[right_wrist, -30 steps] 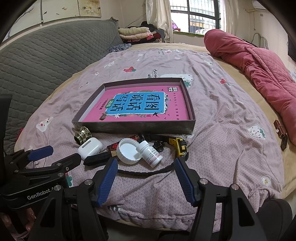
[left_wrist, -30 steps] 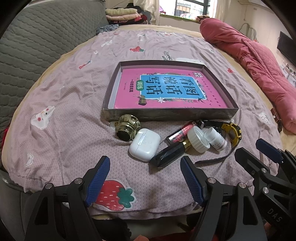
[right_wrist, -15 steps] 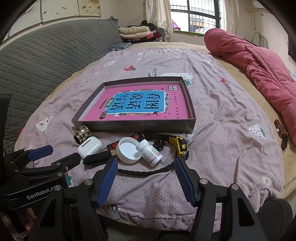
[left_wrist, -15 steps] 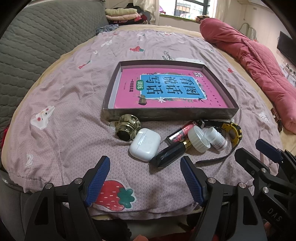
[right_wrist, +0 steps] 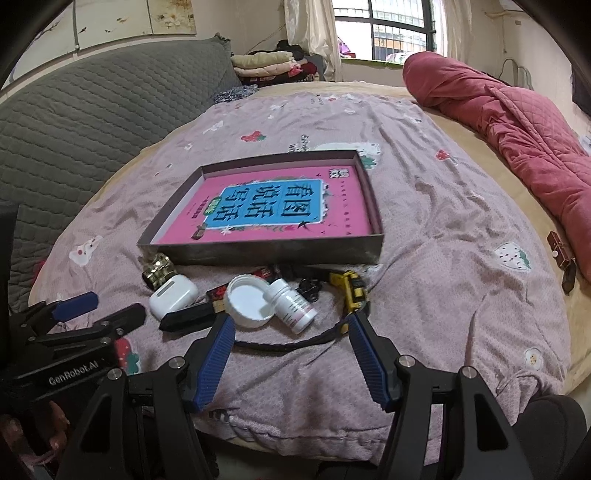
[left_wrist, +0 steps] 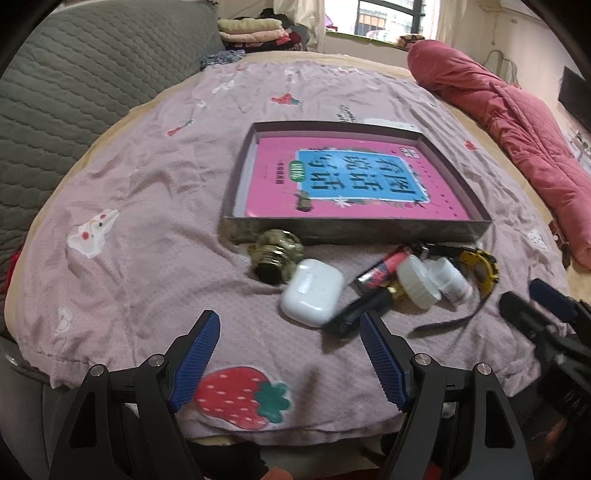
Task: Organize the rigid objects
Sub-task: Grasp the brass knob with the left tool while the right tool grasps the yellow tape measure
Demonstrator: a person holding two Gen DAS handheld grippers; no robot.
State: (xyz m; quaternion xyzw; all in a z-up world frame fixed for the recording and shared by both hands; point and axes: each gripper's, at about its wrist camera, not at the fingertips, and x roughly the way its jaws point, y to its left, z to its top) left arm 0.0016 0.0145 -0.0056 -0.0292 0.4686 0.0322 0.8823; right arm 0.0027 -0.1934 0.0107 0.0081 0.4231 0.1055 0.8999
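Daylight from a barred window [right_wrist: 388, 29] falls across a bed [right_wrist: 424, 206] spread with a mauve strawberry-print sheet, a grey quilted headboard [right_wrist: 92, 122] along its left side and a rolled red quilt [right_wrist: 517, 122] along its right. Near the middle of the bed sits a shallow dark box [right_wrist: 266, 251] holding a pink book [right_wrist: 266, 206] with a blue title panel, lying flat. Against the box's near wall, toward the bed's near edge, a cluster of small items lies close together: a gold-ringed bottle cap [left_wrist: 275, 254], a white earbud case [left_wrist: 312, 291] just beside it, a black tube [left_wrist: 354, 314], a red tube [left_wrist: 384, 266], a white jar lid [right_wrist: 249, 301] lying open side up, a small white pill bottle [right_wrist: 293, 304] on its side touching the lid, and a yellow-and-black watch [right_wrist: 351, 288] whose dark strap [right_wrist: 295, 345] trails toward the near edge. The left gripper [left_wrist: 290, 356] hovers wide apart over the near edge, empty, the earbud case just ahead of its right finger. The right gripper [right_wrist: 291, 362], equally wide and empty, hangs with the strap between its fingertips. Only the right wrist view shows a small brown object [right_wrist: 557, 245] lying by the quilt at the bed's right edge, and a bunch of keys [right_wrist: 310, 286] between bottle and watch; the left wrist view is blurred around the cluster.
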